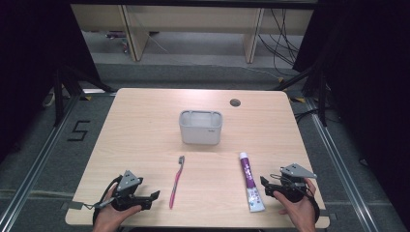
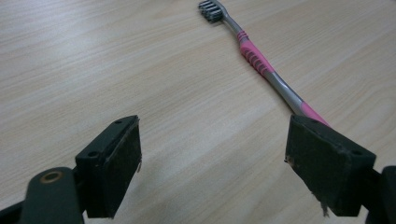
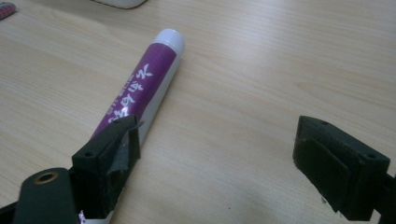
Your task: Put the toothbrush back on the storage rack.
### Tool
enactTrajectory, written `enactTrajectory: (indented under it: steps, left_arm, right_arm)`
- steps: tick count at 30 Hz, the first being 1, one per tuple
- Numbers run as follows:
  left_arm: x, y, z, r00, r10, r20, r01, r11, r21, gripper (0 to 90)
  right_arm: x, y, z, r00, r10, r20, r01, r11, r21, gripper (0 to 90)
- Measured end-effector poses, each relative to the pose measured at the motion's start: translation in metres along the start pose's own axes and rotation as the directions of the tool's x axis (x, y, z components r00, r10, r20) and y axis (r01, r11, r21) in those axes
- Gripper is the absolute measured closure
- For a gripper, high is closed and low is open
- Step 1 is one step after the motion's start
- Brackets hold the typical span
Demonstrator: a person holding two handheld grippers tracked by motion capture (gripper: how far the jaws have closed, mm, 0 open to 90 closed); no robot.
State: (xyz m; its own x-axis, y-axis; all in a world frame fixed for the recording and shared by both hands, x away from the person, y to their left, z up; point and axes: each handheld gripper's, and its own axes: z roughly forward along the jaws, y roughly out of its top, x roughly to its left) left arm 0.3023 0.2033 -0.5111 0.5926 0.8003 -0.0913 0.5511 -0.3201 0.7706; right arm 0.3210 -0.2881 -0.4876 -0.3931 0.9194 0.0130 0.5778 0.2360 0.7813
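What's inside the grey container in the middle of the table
The grey container looks empty: its pale inner walls show from the high view, and nothing sticks out. Its near wall hides the bottom. The toothbrush and toothpaste tube lie outside, nearer the person.

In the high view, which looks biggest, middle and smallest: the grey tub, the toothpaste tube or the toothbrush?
1. Grey tub: plainly the bulkiest.
2. Toothpaste tube.
3. Toothbrush: about as long as the tube, but far thinner.
The tub sits farther from the camera, and looks biggest anyway.
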Motion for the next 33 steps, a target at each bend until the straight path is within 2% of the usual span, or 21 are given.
enactTrajectory:
  steps: [3,4,6,8,9,10,12,13,14,16,18,19,21,22,23,24,25,28,30,31,33]
  left_arm:
    - [0.0001,0.0000,-0.0002,1.0000,0.004,0.009,-0.004,1.0000,-0.003,17.4]
    - [-0.0001,0.0001,-0.0002,0.9999,-0.009,0.013,0.009,0.9999,-0.012,16.7]
    - [-0.0006,0.0003,-0.0003,0.9996,-0.018,0.023,0.018,0.9996,-0.022,16.0]
    - [-0.0002,0.0005,-0.0011,0.9997,0.019,0.015,-0.019,0.9998,-0.009,15.6]
    - [-0.0024,-0.0002,0.0010,0.9999,-0.002,0.015,0.002,0.9993,-0.038,15.4]
    - [-0.0016,0.0003,-0.0006,0.9998,0.018,0.010,-0.018,0.9997,-0.017,15.4]
    - [-0.0019,0.0005,-0.0006,0.9996,0.024,0.013,-0.023,0.9995,-0.019,15.4]
    - [-0.0021,0.0005,-0.0005,0.9996,0.024,0.012,-0.024,0.9995,-0.020,15.4]
    - [-0.0019,0.0006,-0.0005,0.9996,0.026,0.012,-0.026,0.9995,-0.017,15.4]
    - [-0.0015,0.0003,-0.0001,0.9995,0.028,0.012,-0.028,0.9994,-0.020,15.4]
    - [-0.0011,0.0004,-0.0001,0.9995,0.031,0.007,-0.031,0.9994,-0.016,15.4]
    - [-0.0007,0.0005,0.0000,0.9994,0.033,0.010,-0.032,0.9994,-0.013,15.4]
    - [-0.0009,0.0006,0.0007,0.9997,0.023,0.011,-0.023,0.9997,-0.011,15.5]
    - [-0.0009,0.0007,0.0009,0.9997,0.015,0.017,-0.015,0.9998,-0.011,15.5]
    - [-0.0008,0.0008,0.0010,0.9996,0.005,0.028,-0.005,0.9999,-0.013,15.5]
    - [-0.0011,0.0010,0.0010,0.9996,0.003,0.030,-0.002,1.0000,-0.008,15.5]
    - [-0.0014,0.0013,0.0013,0.9997,0.009,0.024,-0.009,1.0000,-0.001,15.5]
    - [-0.0015,0.0017,0.0021,0.9997,0.013,0.023,-0.013,0.9999,0.006,15.6]
    - [-0.0018,0.0025,0.0040,0.9998,0.014,0.013,-0.014,0.9999,0.007,15.6]
    - [-0.0022,0.0032,0.0042,0.9999,0.012,0.011,-0.012,0.9999,0.011,15.6]
    - [-0.0021,0.0039,0.0053,0.9997,0.017,0.017,-0.017,0.9998,0.012,15.6]
  right_arm:
    - [-0.0017,-0.0002,-0.0009,0.9999,0.014,0.003,-0.014,1.000,0.001,18.3]
    - [-0.0042,0.0003,-0.0016,0.9999,-0.013,0.008,0.013,1.000,0.000,19.6]
    - [-0.0043,-0.0002,-0.0008,1.0000,-0.005,0.002,0.005,1.000,0.005,19.8]
    - [-0.0048,-0.0001,-0.0005,0.9997,-0.022,0.010,0.022,1.000,0.002,19.8]
    - [-0.0048,0.0000,-0.0008,0.9995,-0.028,0.015,0.028,1.000,0.004,19.8]
    - [-0.0040,0.0001,-0.0007,0.9998,-0.018,0.002,0.018,1.000,0.007,19.9]
    - [-0.0010,-0.0001,-0.0008,0.9998,0.021,-0.005,-0.021,1.000,0.006,19.9]
    - [-0.0029,0.0003,-0.0007,0.9999,-0.010,0.001,0.010,1.000,-0.001,20.0]
    - [-0.0021,0.0001,0.0002,0.9999,0.004,-0.012,-0.004,1.000,0.000,20.0]
    - [-0.0038,0.0004,-0.0001,0.9998,-0.014,-0.014,0.014,1.000,0.004,20.0]
    - [-0.0013,-0.0001,-0.0007,0.9997,0.025,-0.004,-0.025,1.000,0.001,20.0]
    - [-0.0037,0.0004,-0.0011,1.0000,-0.008,0.006,0.008,1.000,-0.005,20.0]
    - [-0.0040,0.0001,-0.0006,0.9998,-0.014,0.012,0.014,1.000,-0.016,20.4]
    - [-0.0016,-0.0003,-0.0004,0.9999,0.014,0.005,-0.014,1.000,-0.009,20.7]
    - [-0.0009,-0.0004,-0.0006,0.9998,0.021,0.006,-0.021,1.000,-0.002,20.8]
    - [-0.0009,-0.0003,-0.0005,0.9998,0.018,0.008,-0.018,1.000,-0.004,20.9]
    - [-0.0034,0.0000,-0.0003,0.9998,-0.017,0.014,0.017,1.000,-0.012,21.0]
    - [-0.0036,0.0000,-0.0002,0.9996,-0.024,0.017,0.024,1.000,-0.014,21.5]
    - [0.0001,-0.0002,-0.0004,0.9997,0.023,0.005,-0.023,1.000,0.004,21.6]
    - [-0.0017,0.0000,-0.0002,0.9999,-0.001,0.011,0.001,1.000,-0.003,21.7]
    - [-0.0003,-0.0001,-0.0002,0.9998,0.020,0.004,-0.020,1.000,0.001,21.8]
